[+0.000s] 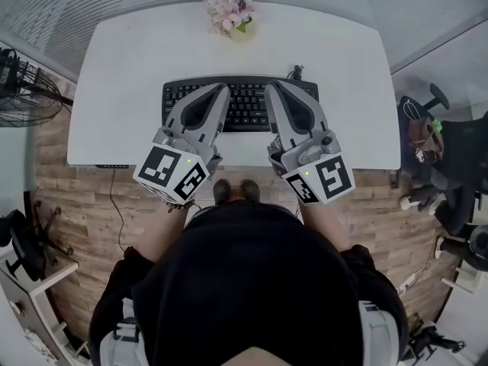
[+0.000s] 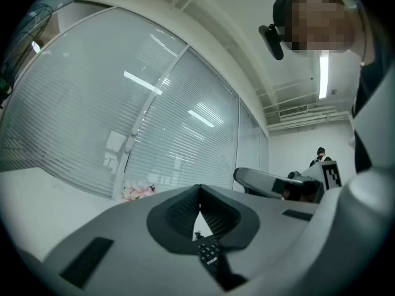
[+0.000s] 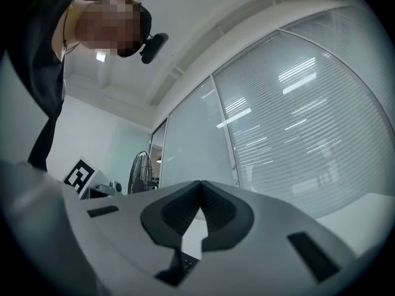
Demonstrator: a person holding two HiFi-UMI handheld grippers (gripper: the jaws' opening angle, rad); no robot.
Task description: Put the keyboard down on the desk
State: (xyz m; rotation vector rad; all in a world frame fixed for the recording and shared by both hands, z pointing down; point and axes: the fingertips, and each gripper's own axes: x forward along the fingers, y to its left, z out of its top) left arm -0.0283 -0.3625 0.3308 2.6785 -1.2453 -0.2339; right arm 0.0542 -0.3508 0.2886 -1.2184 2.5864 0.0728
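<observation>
Closest up is the person's black top, filling the bottom of the head view, with shoes poking out on the wood floor. Not much writing anywhere. Each tool carries a cube of black-and-white square markers with no words on it. There's also a tiny white print on the keyboard in the left gripper view, but it's too blurry to read.

Left tongs and right tongs are both pressed together — tips meeting, nothing pinched. They sit side by side over the keyboard with their tips about at its far edge. Each gripper view only shows a sliver of keys through the slot behind the closed tips. Can't tell if they touch it.

The keyboard lies flat on the white surface, roughly centred and near the front edge. Its cable comes off the far right corner.

Around it: pink flowers at the far edge, well apart from the keyboard. A fan stands on the floor to the left, and there's dark clutter to the right. The gripper views show a glass wall with blinds beyond.
</observation>
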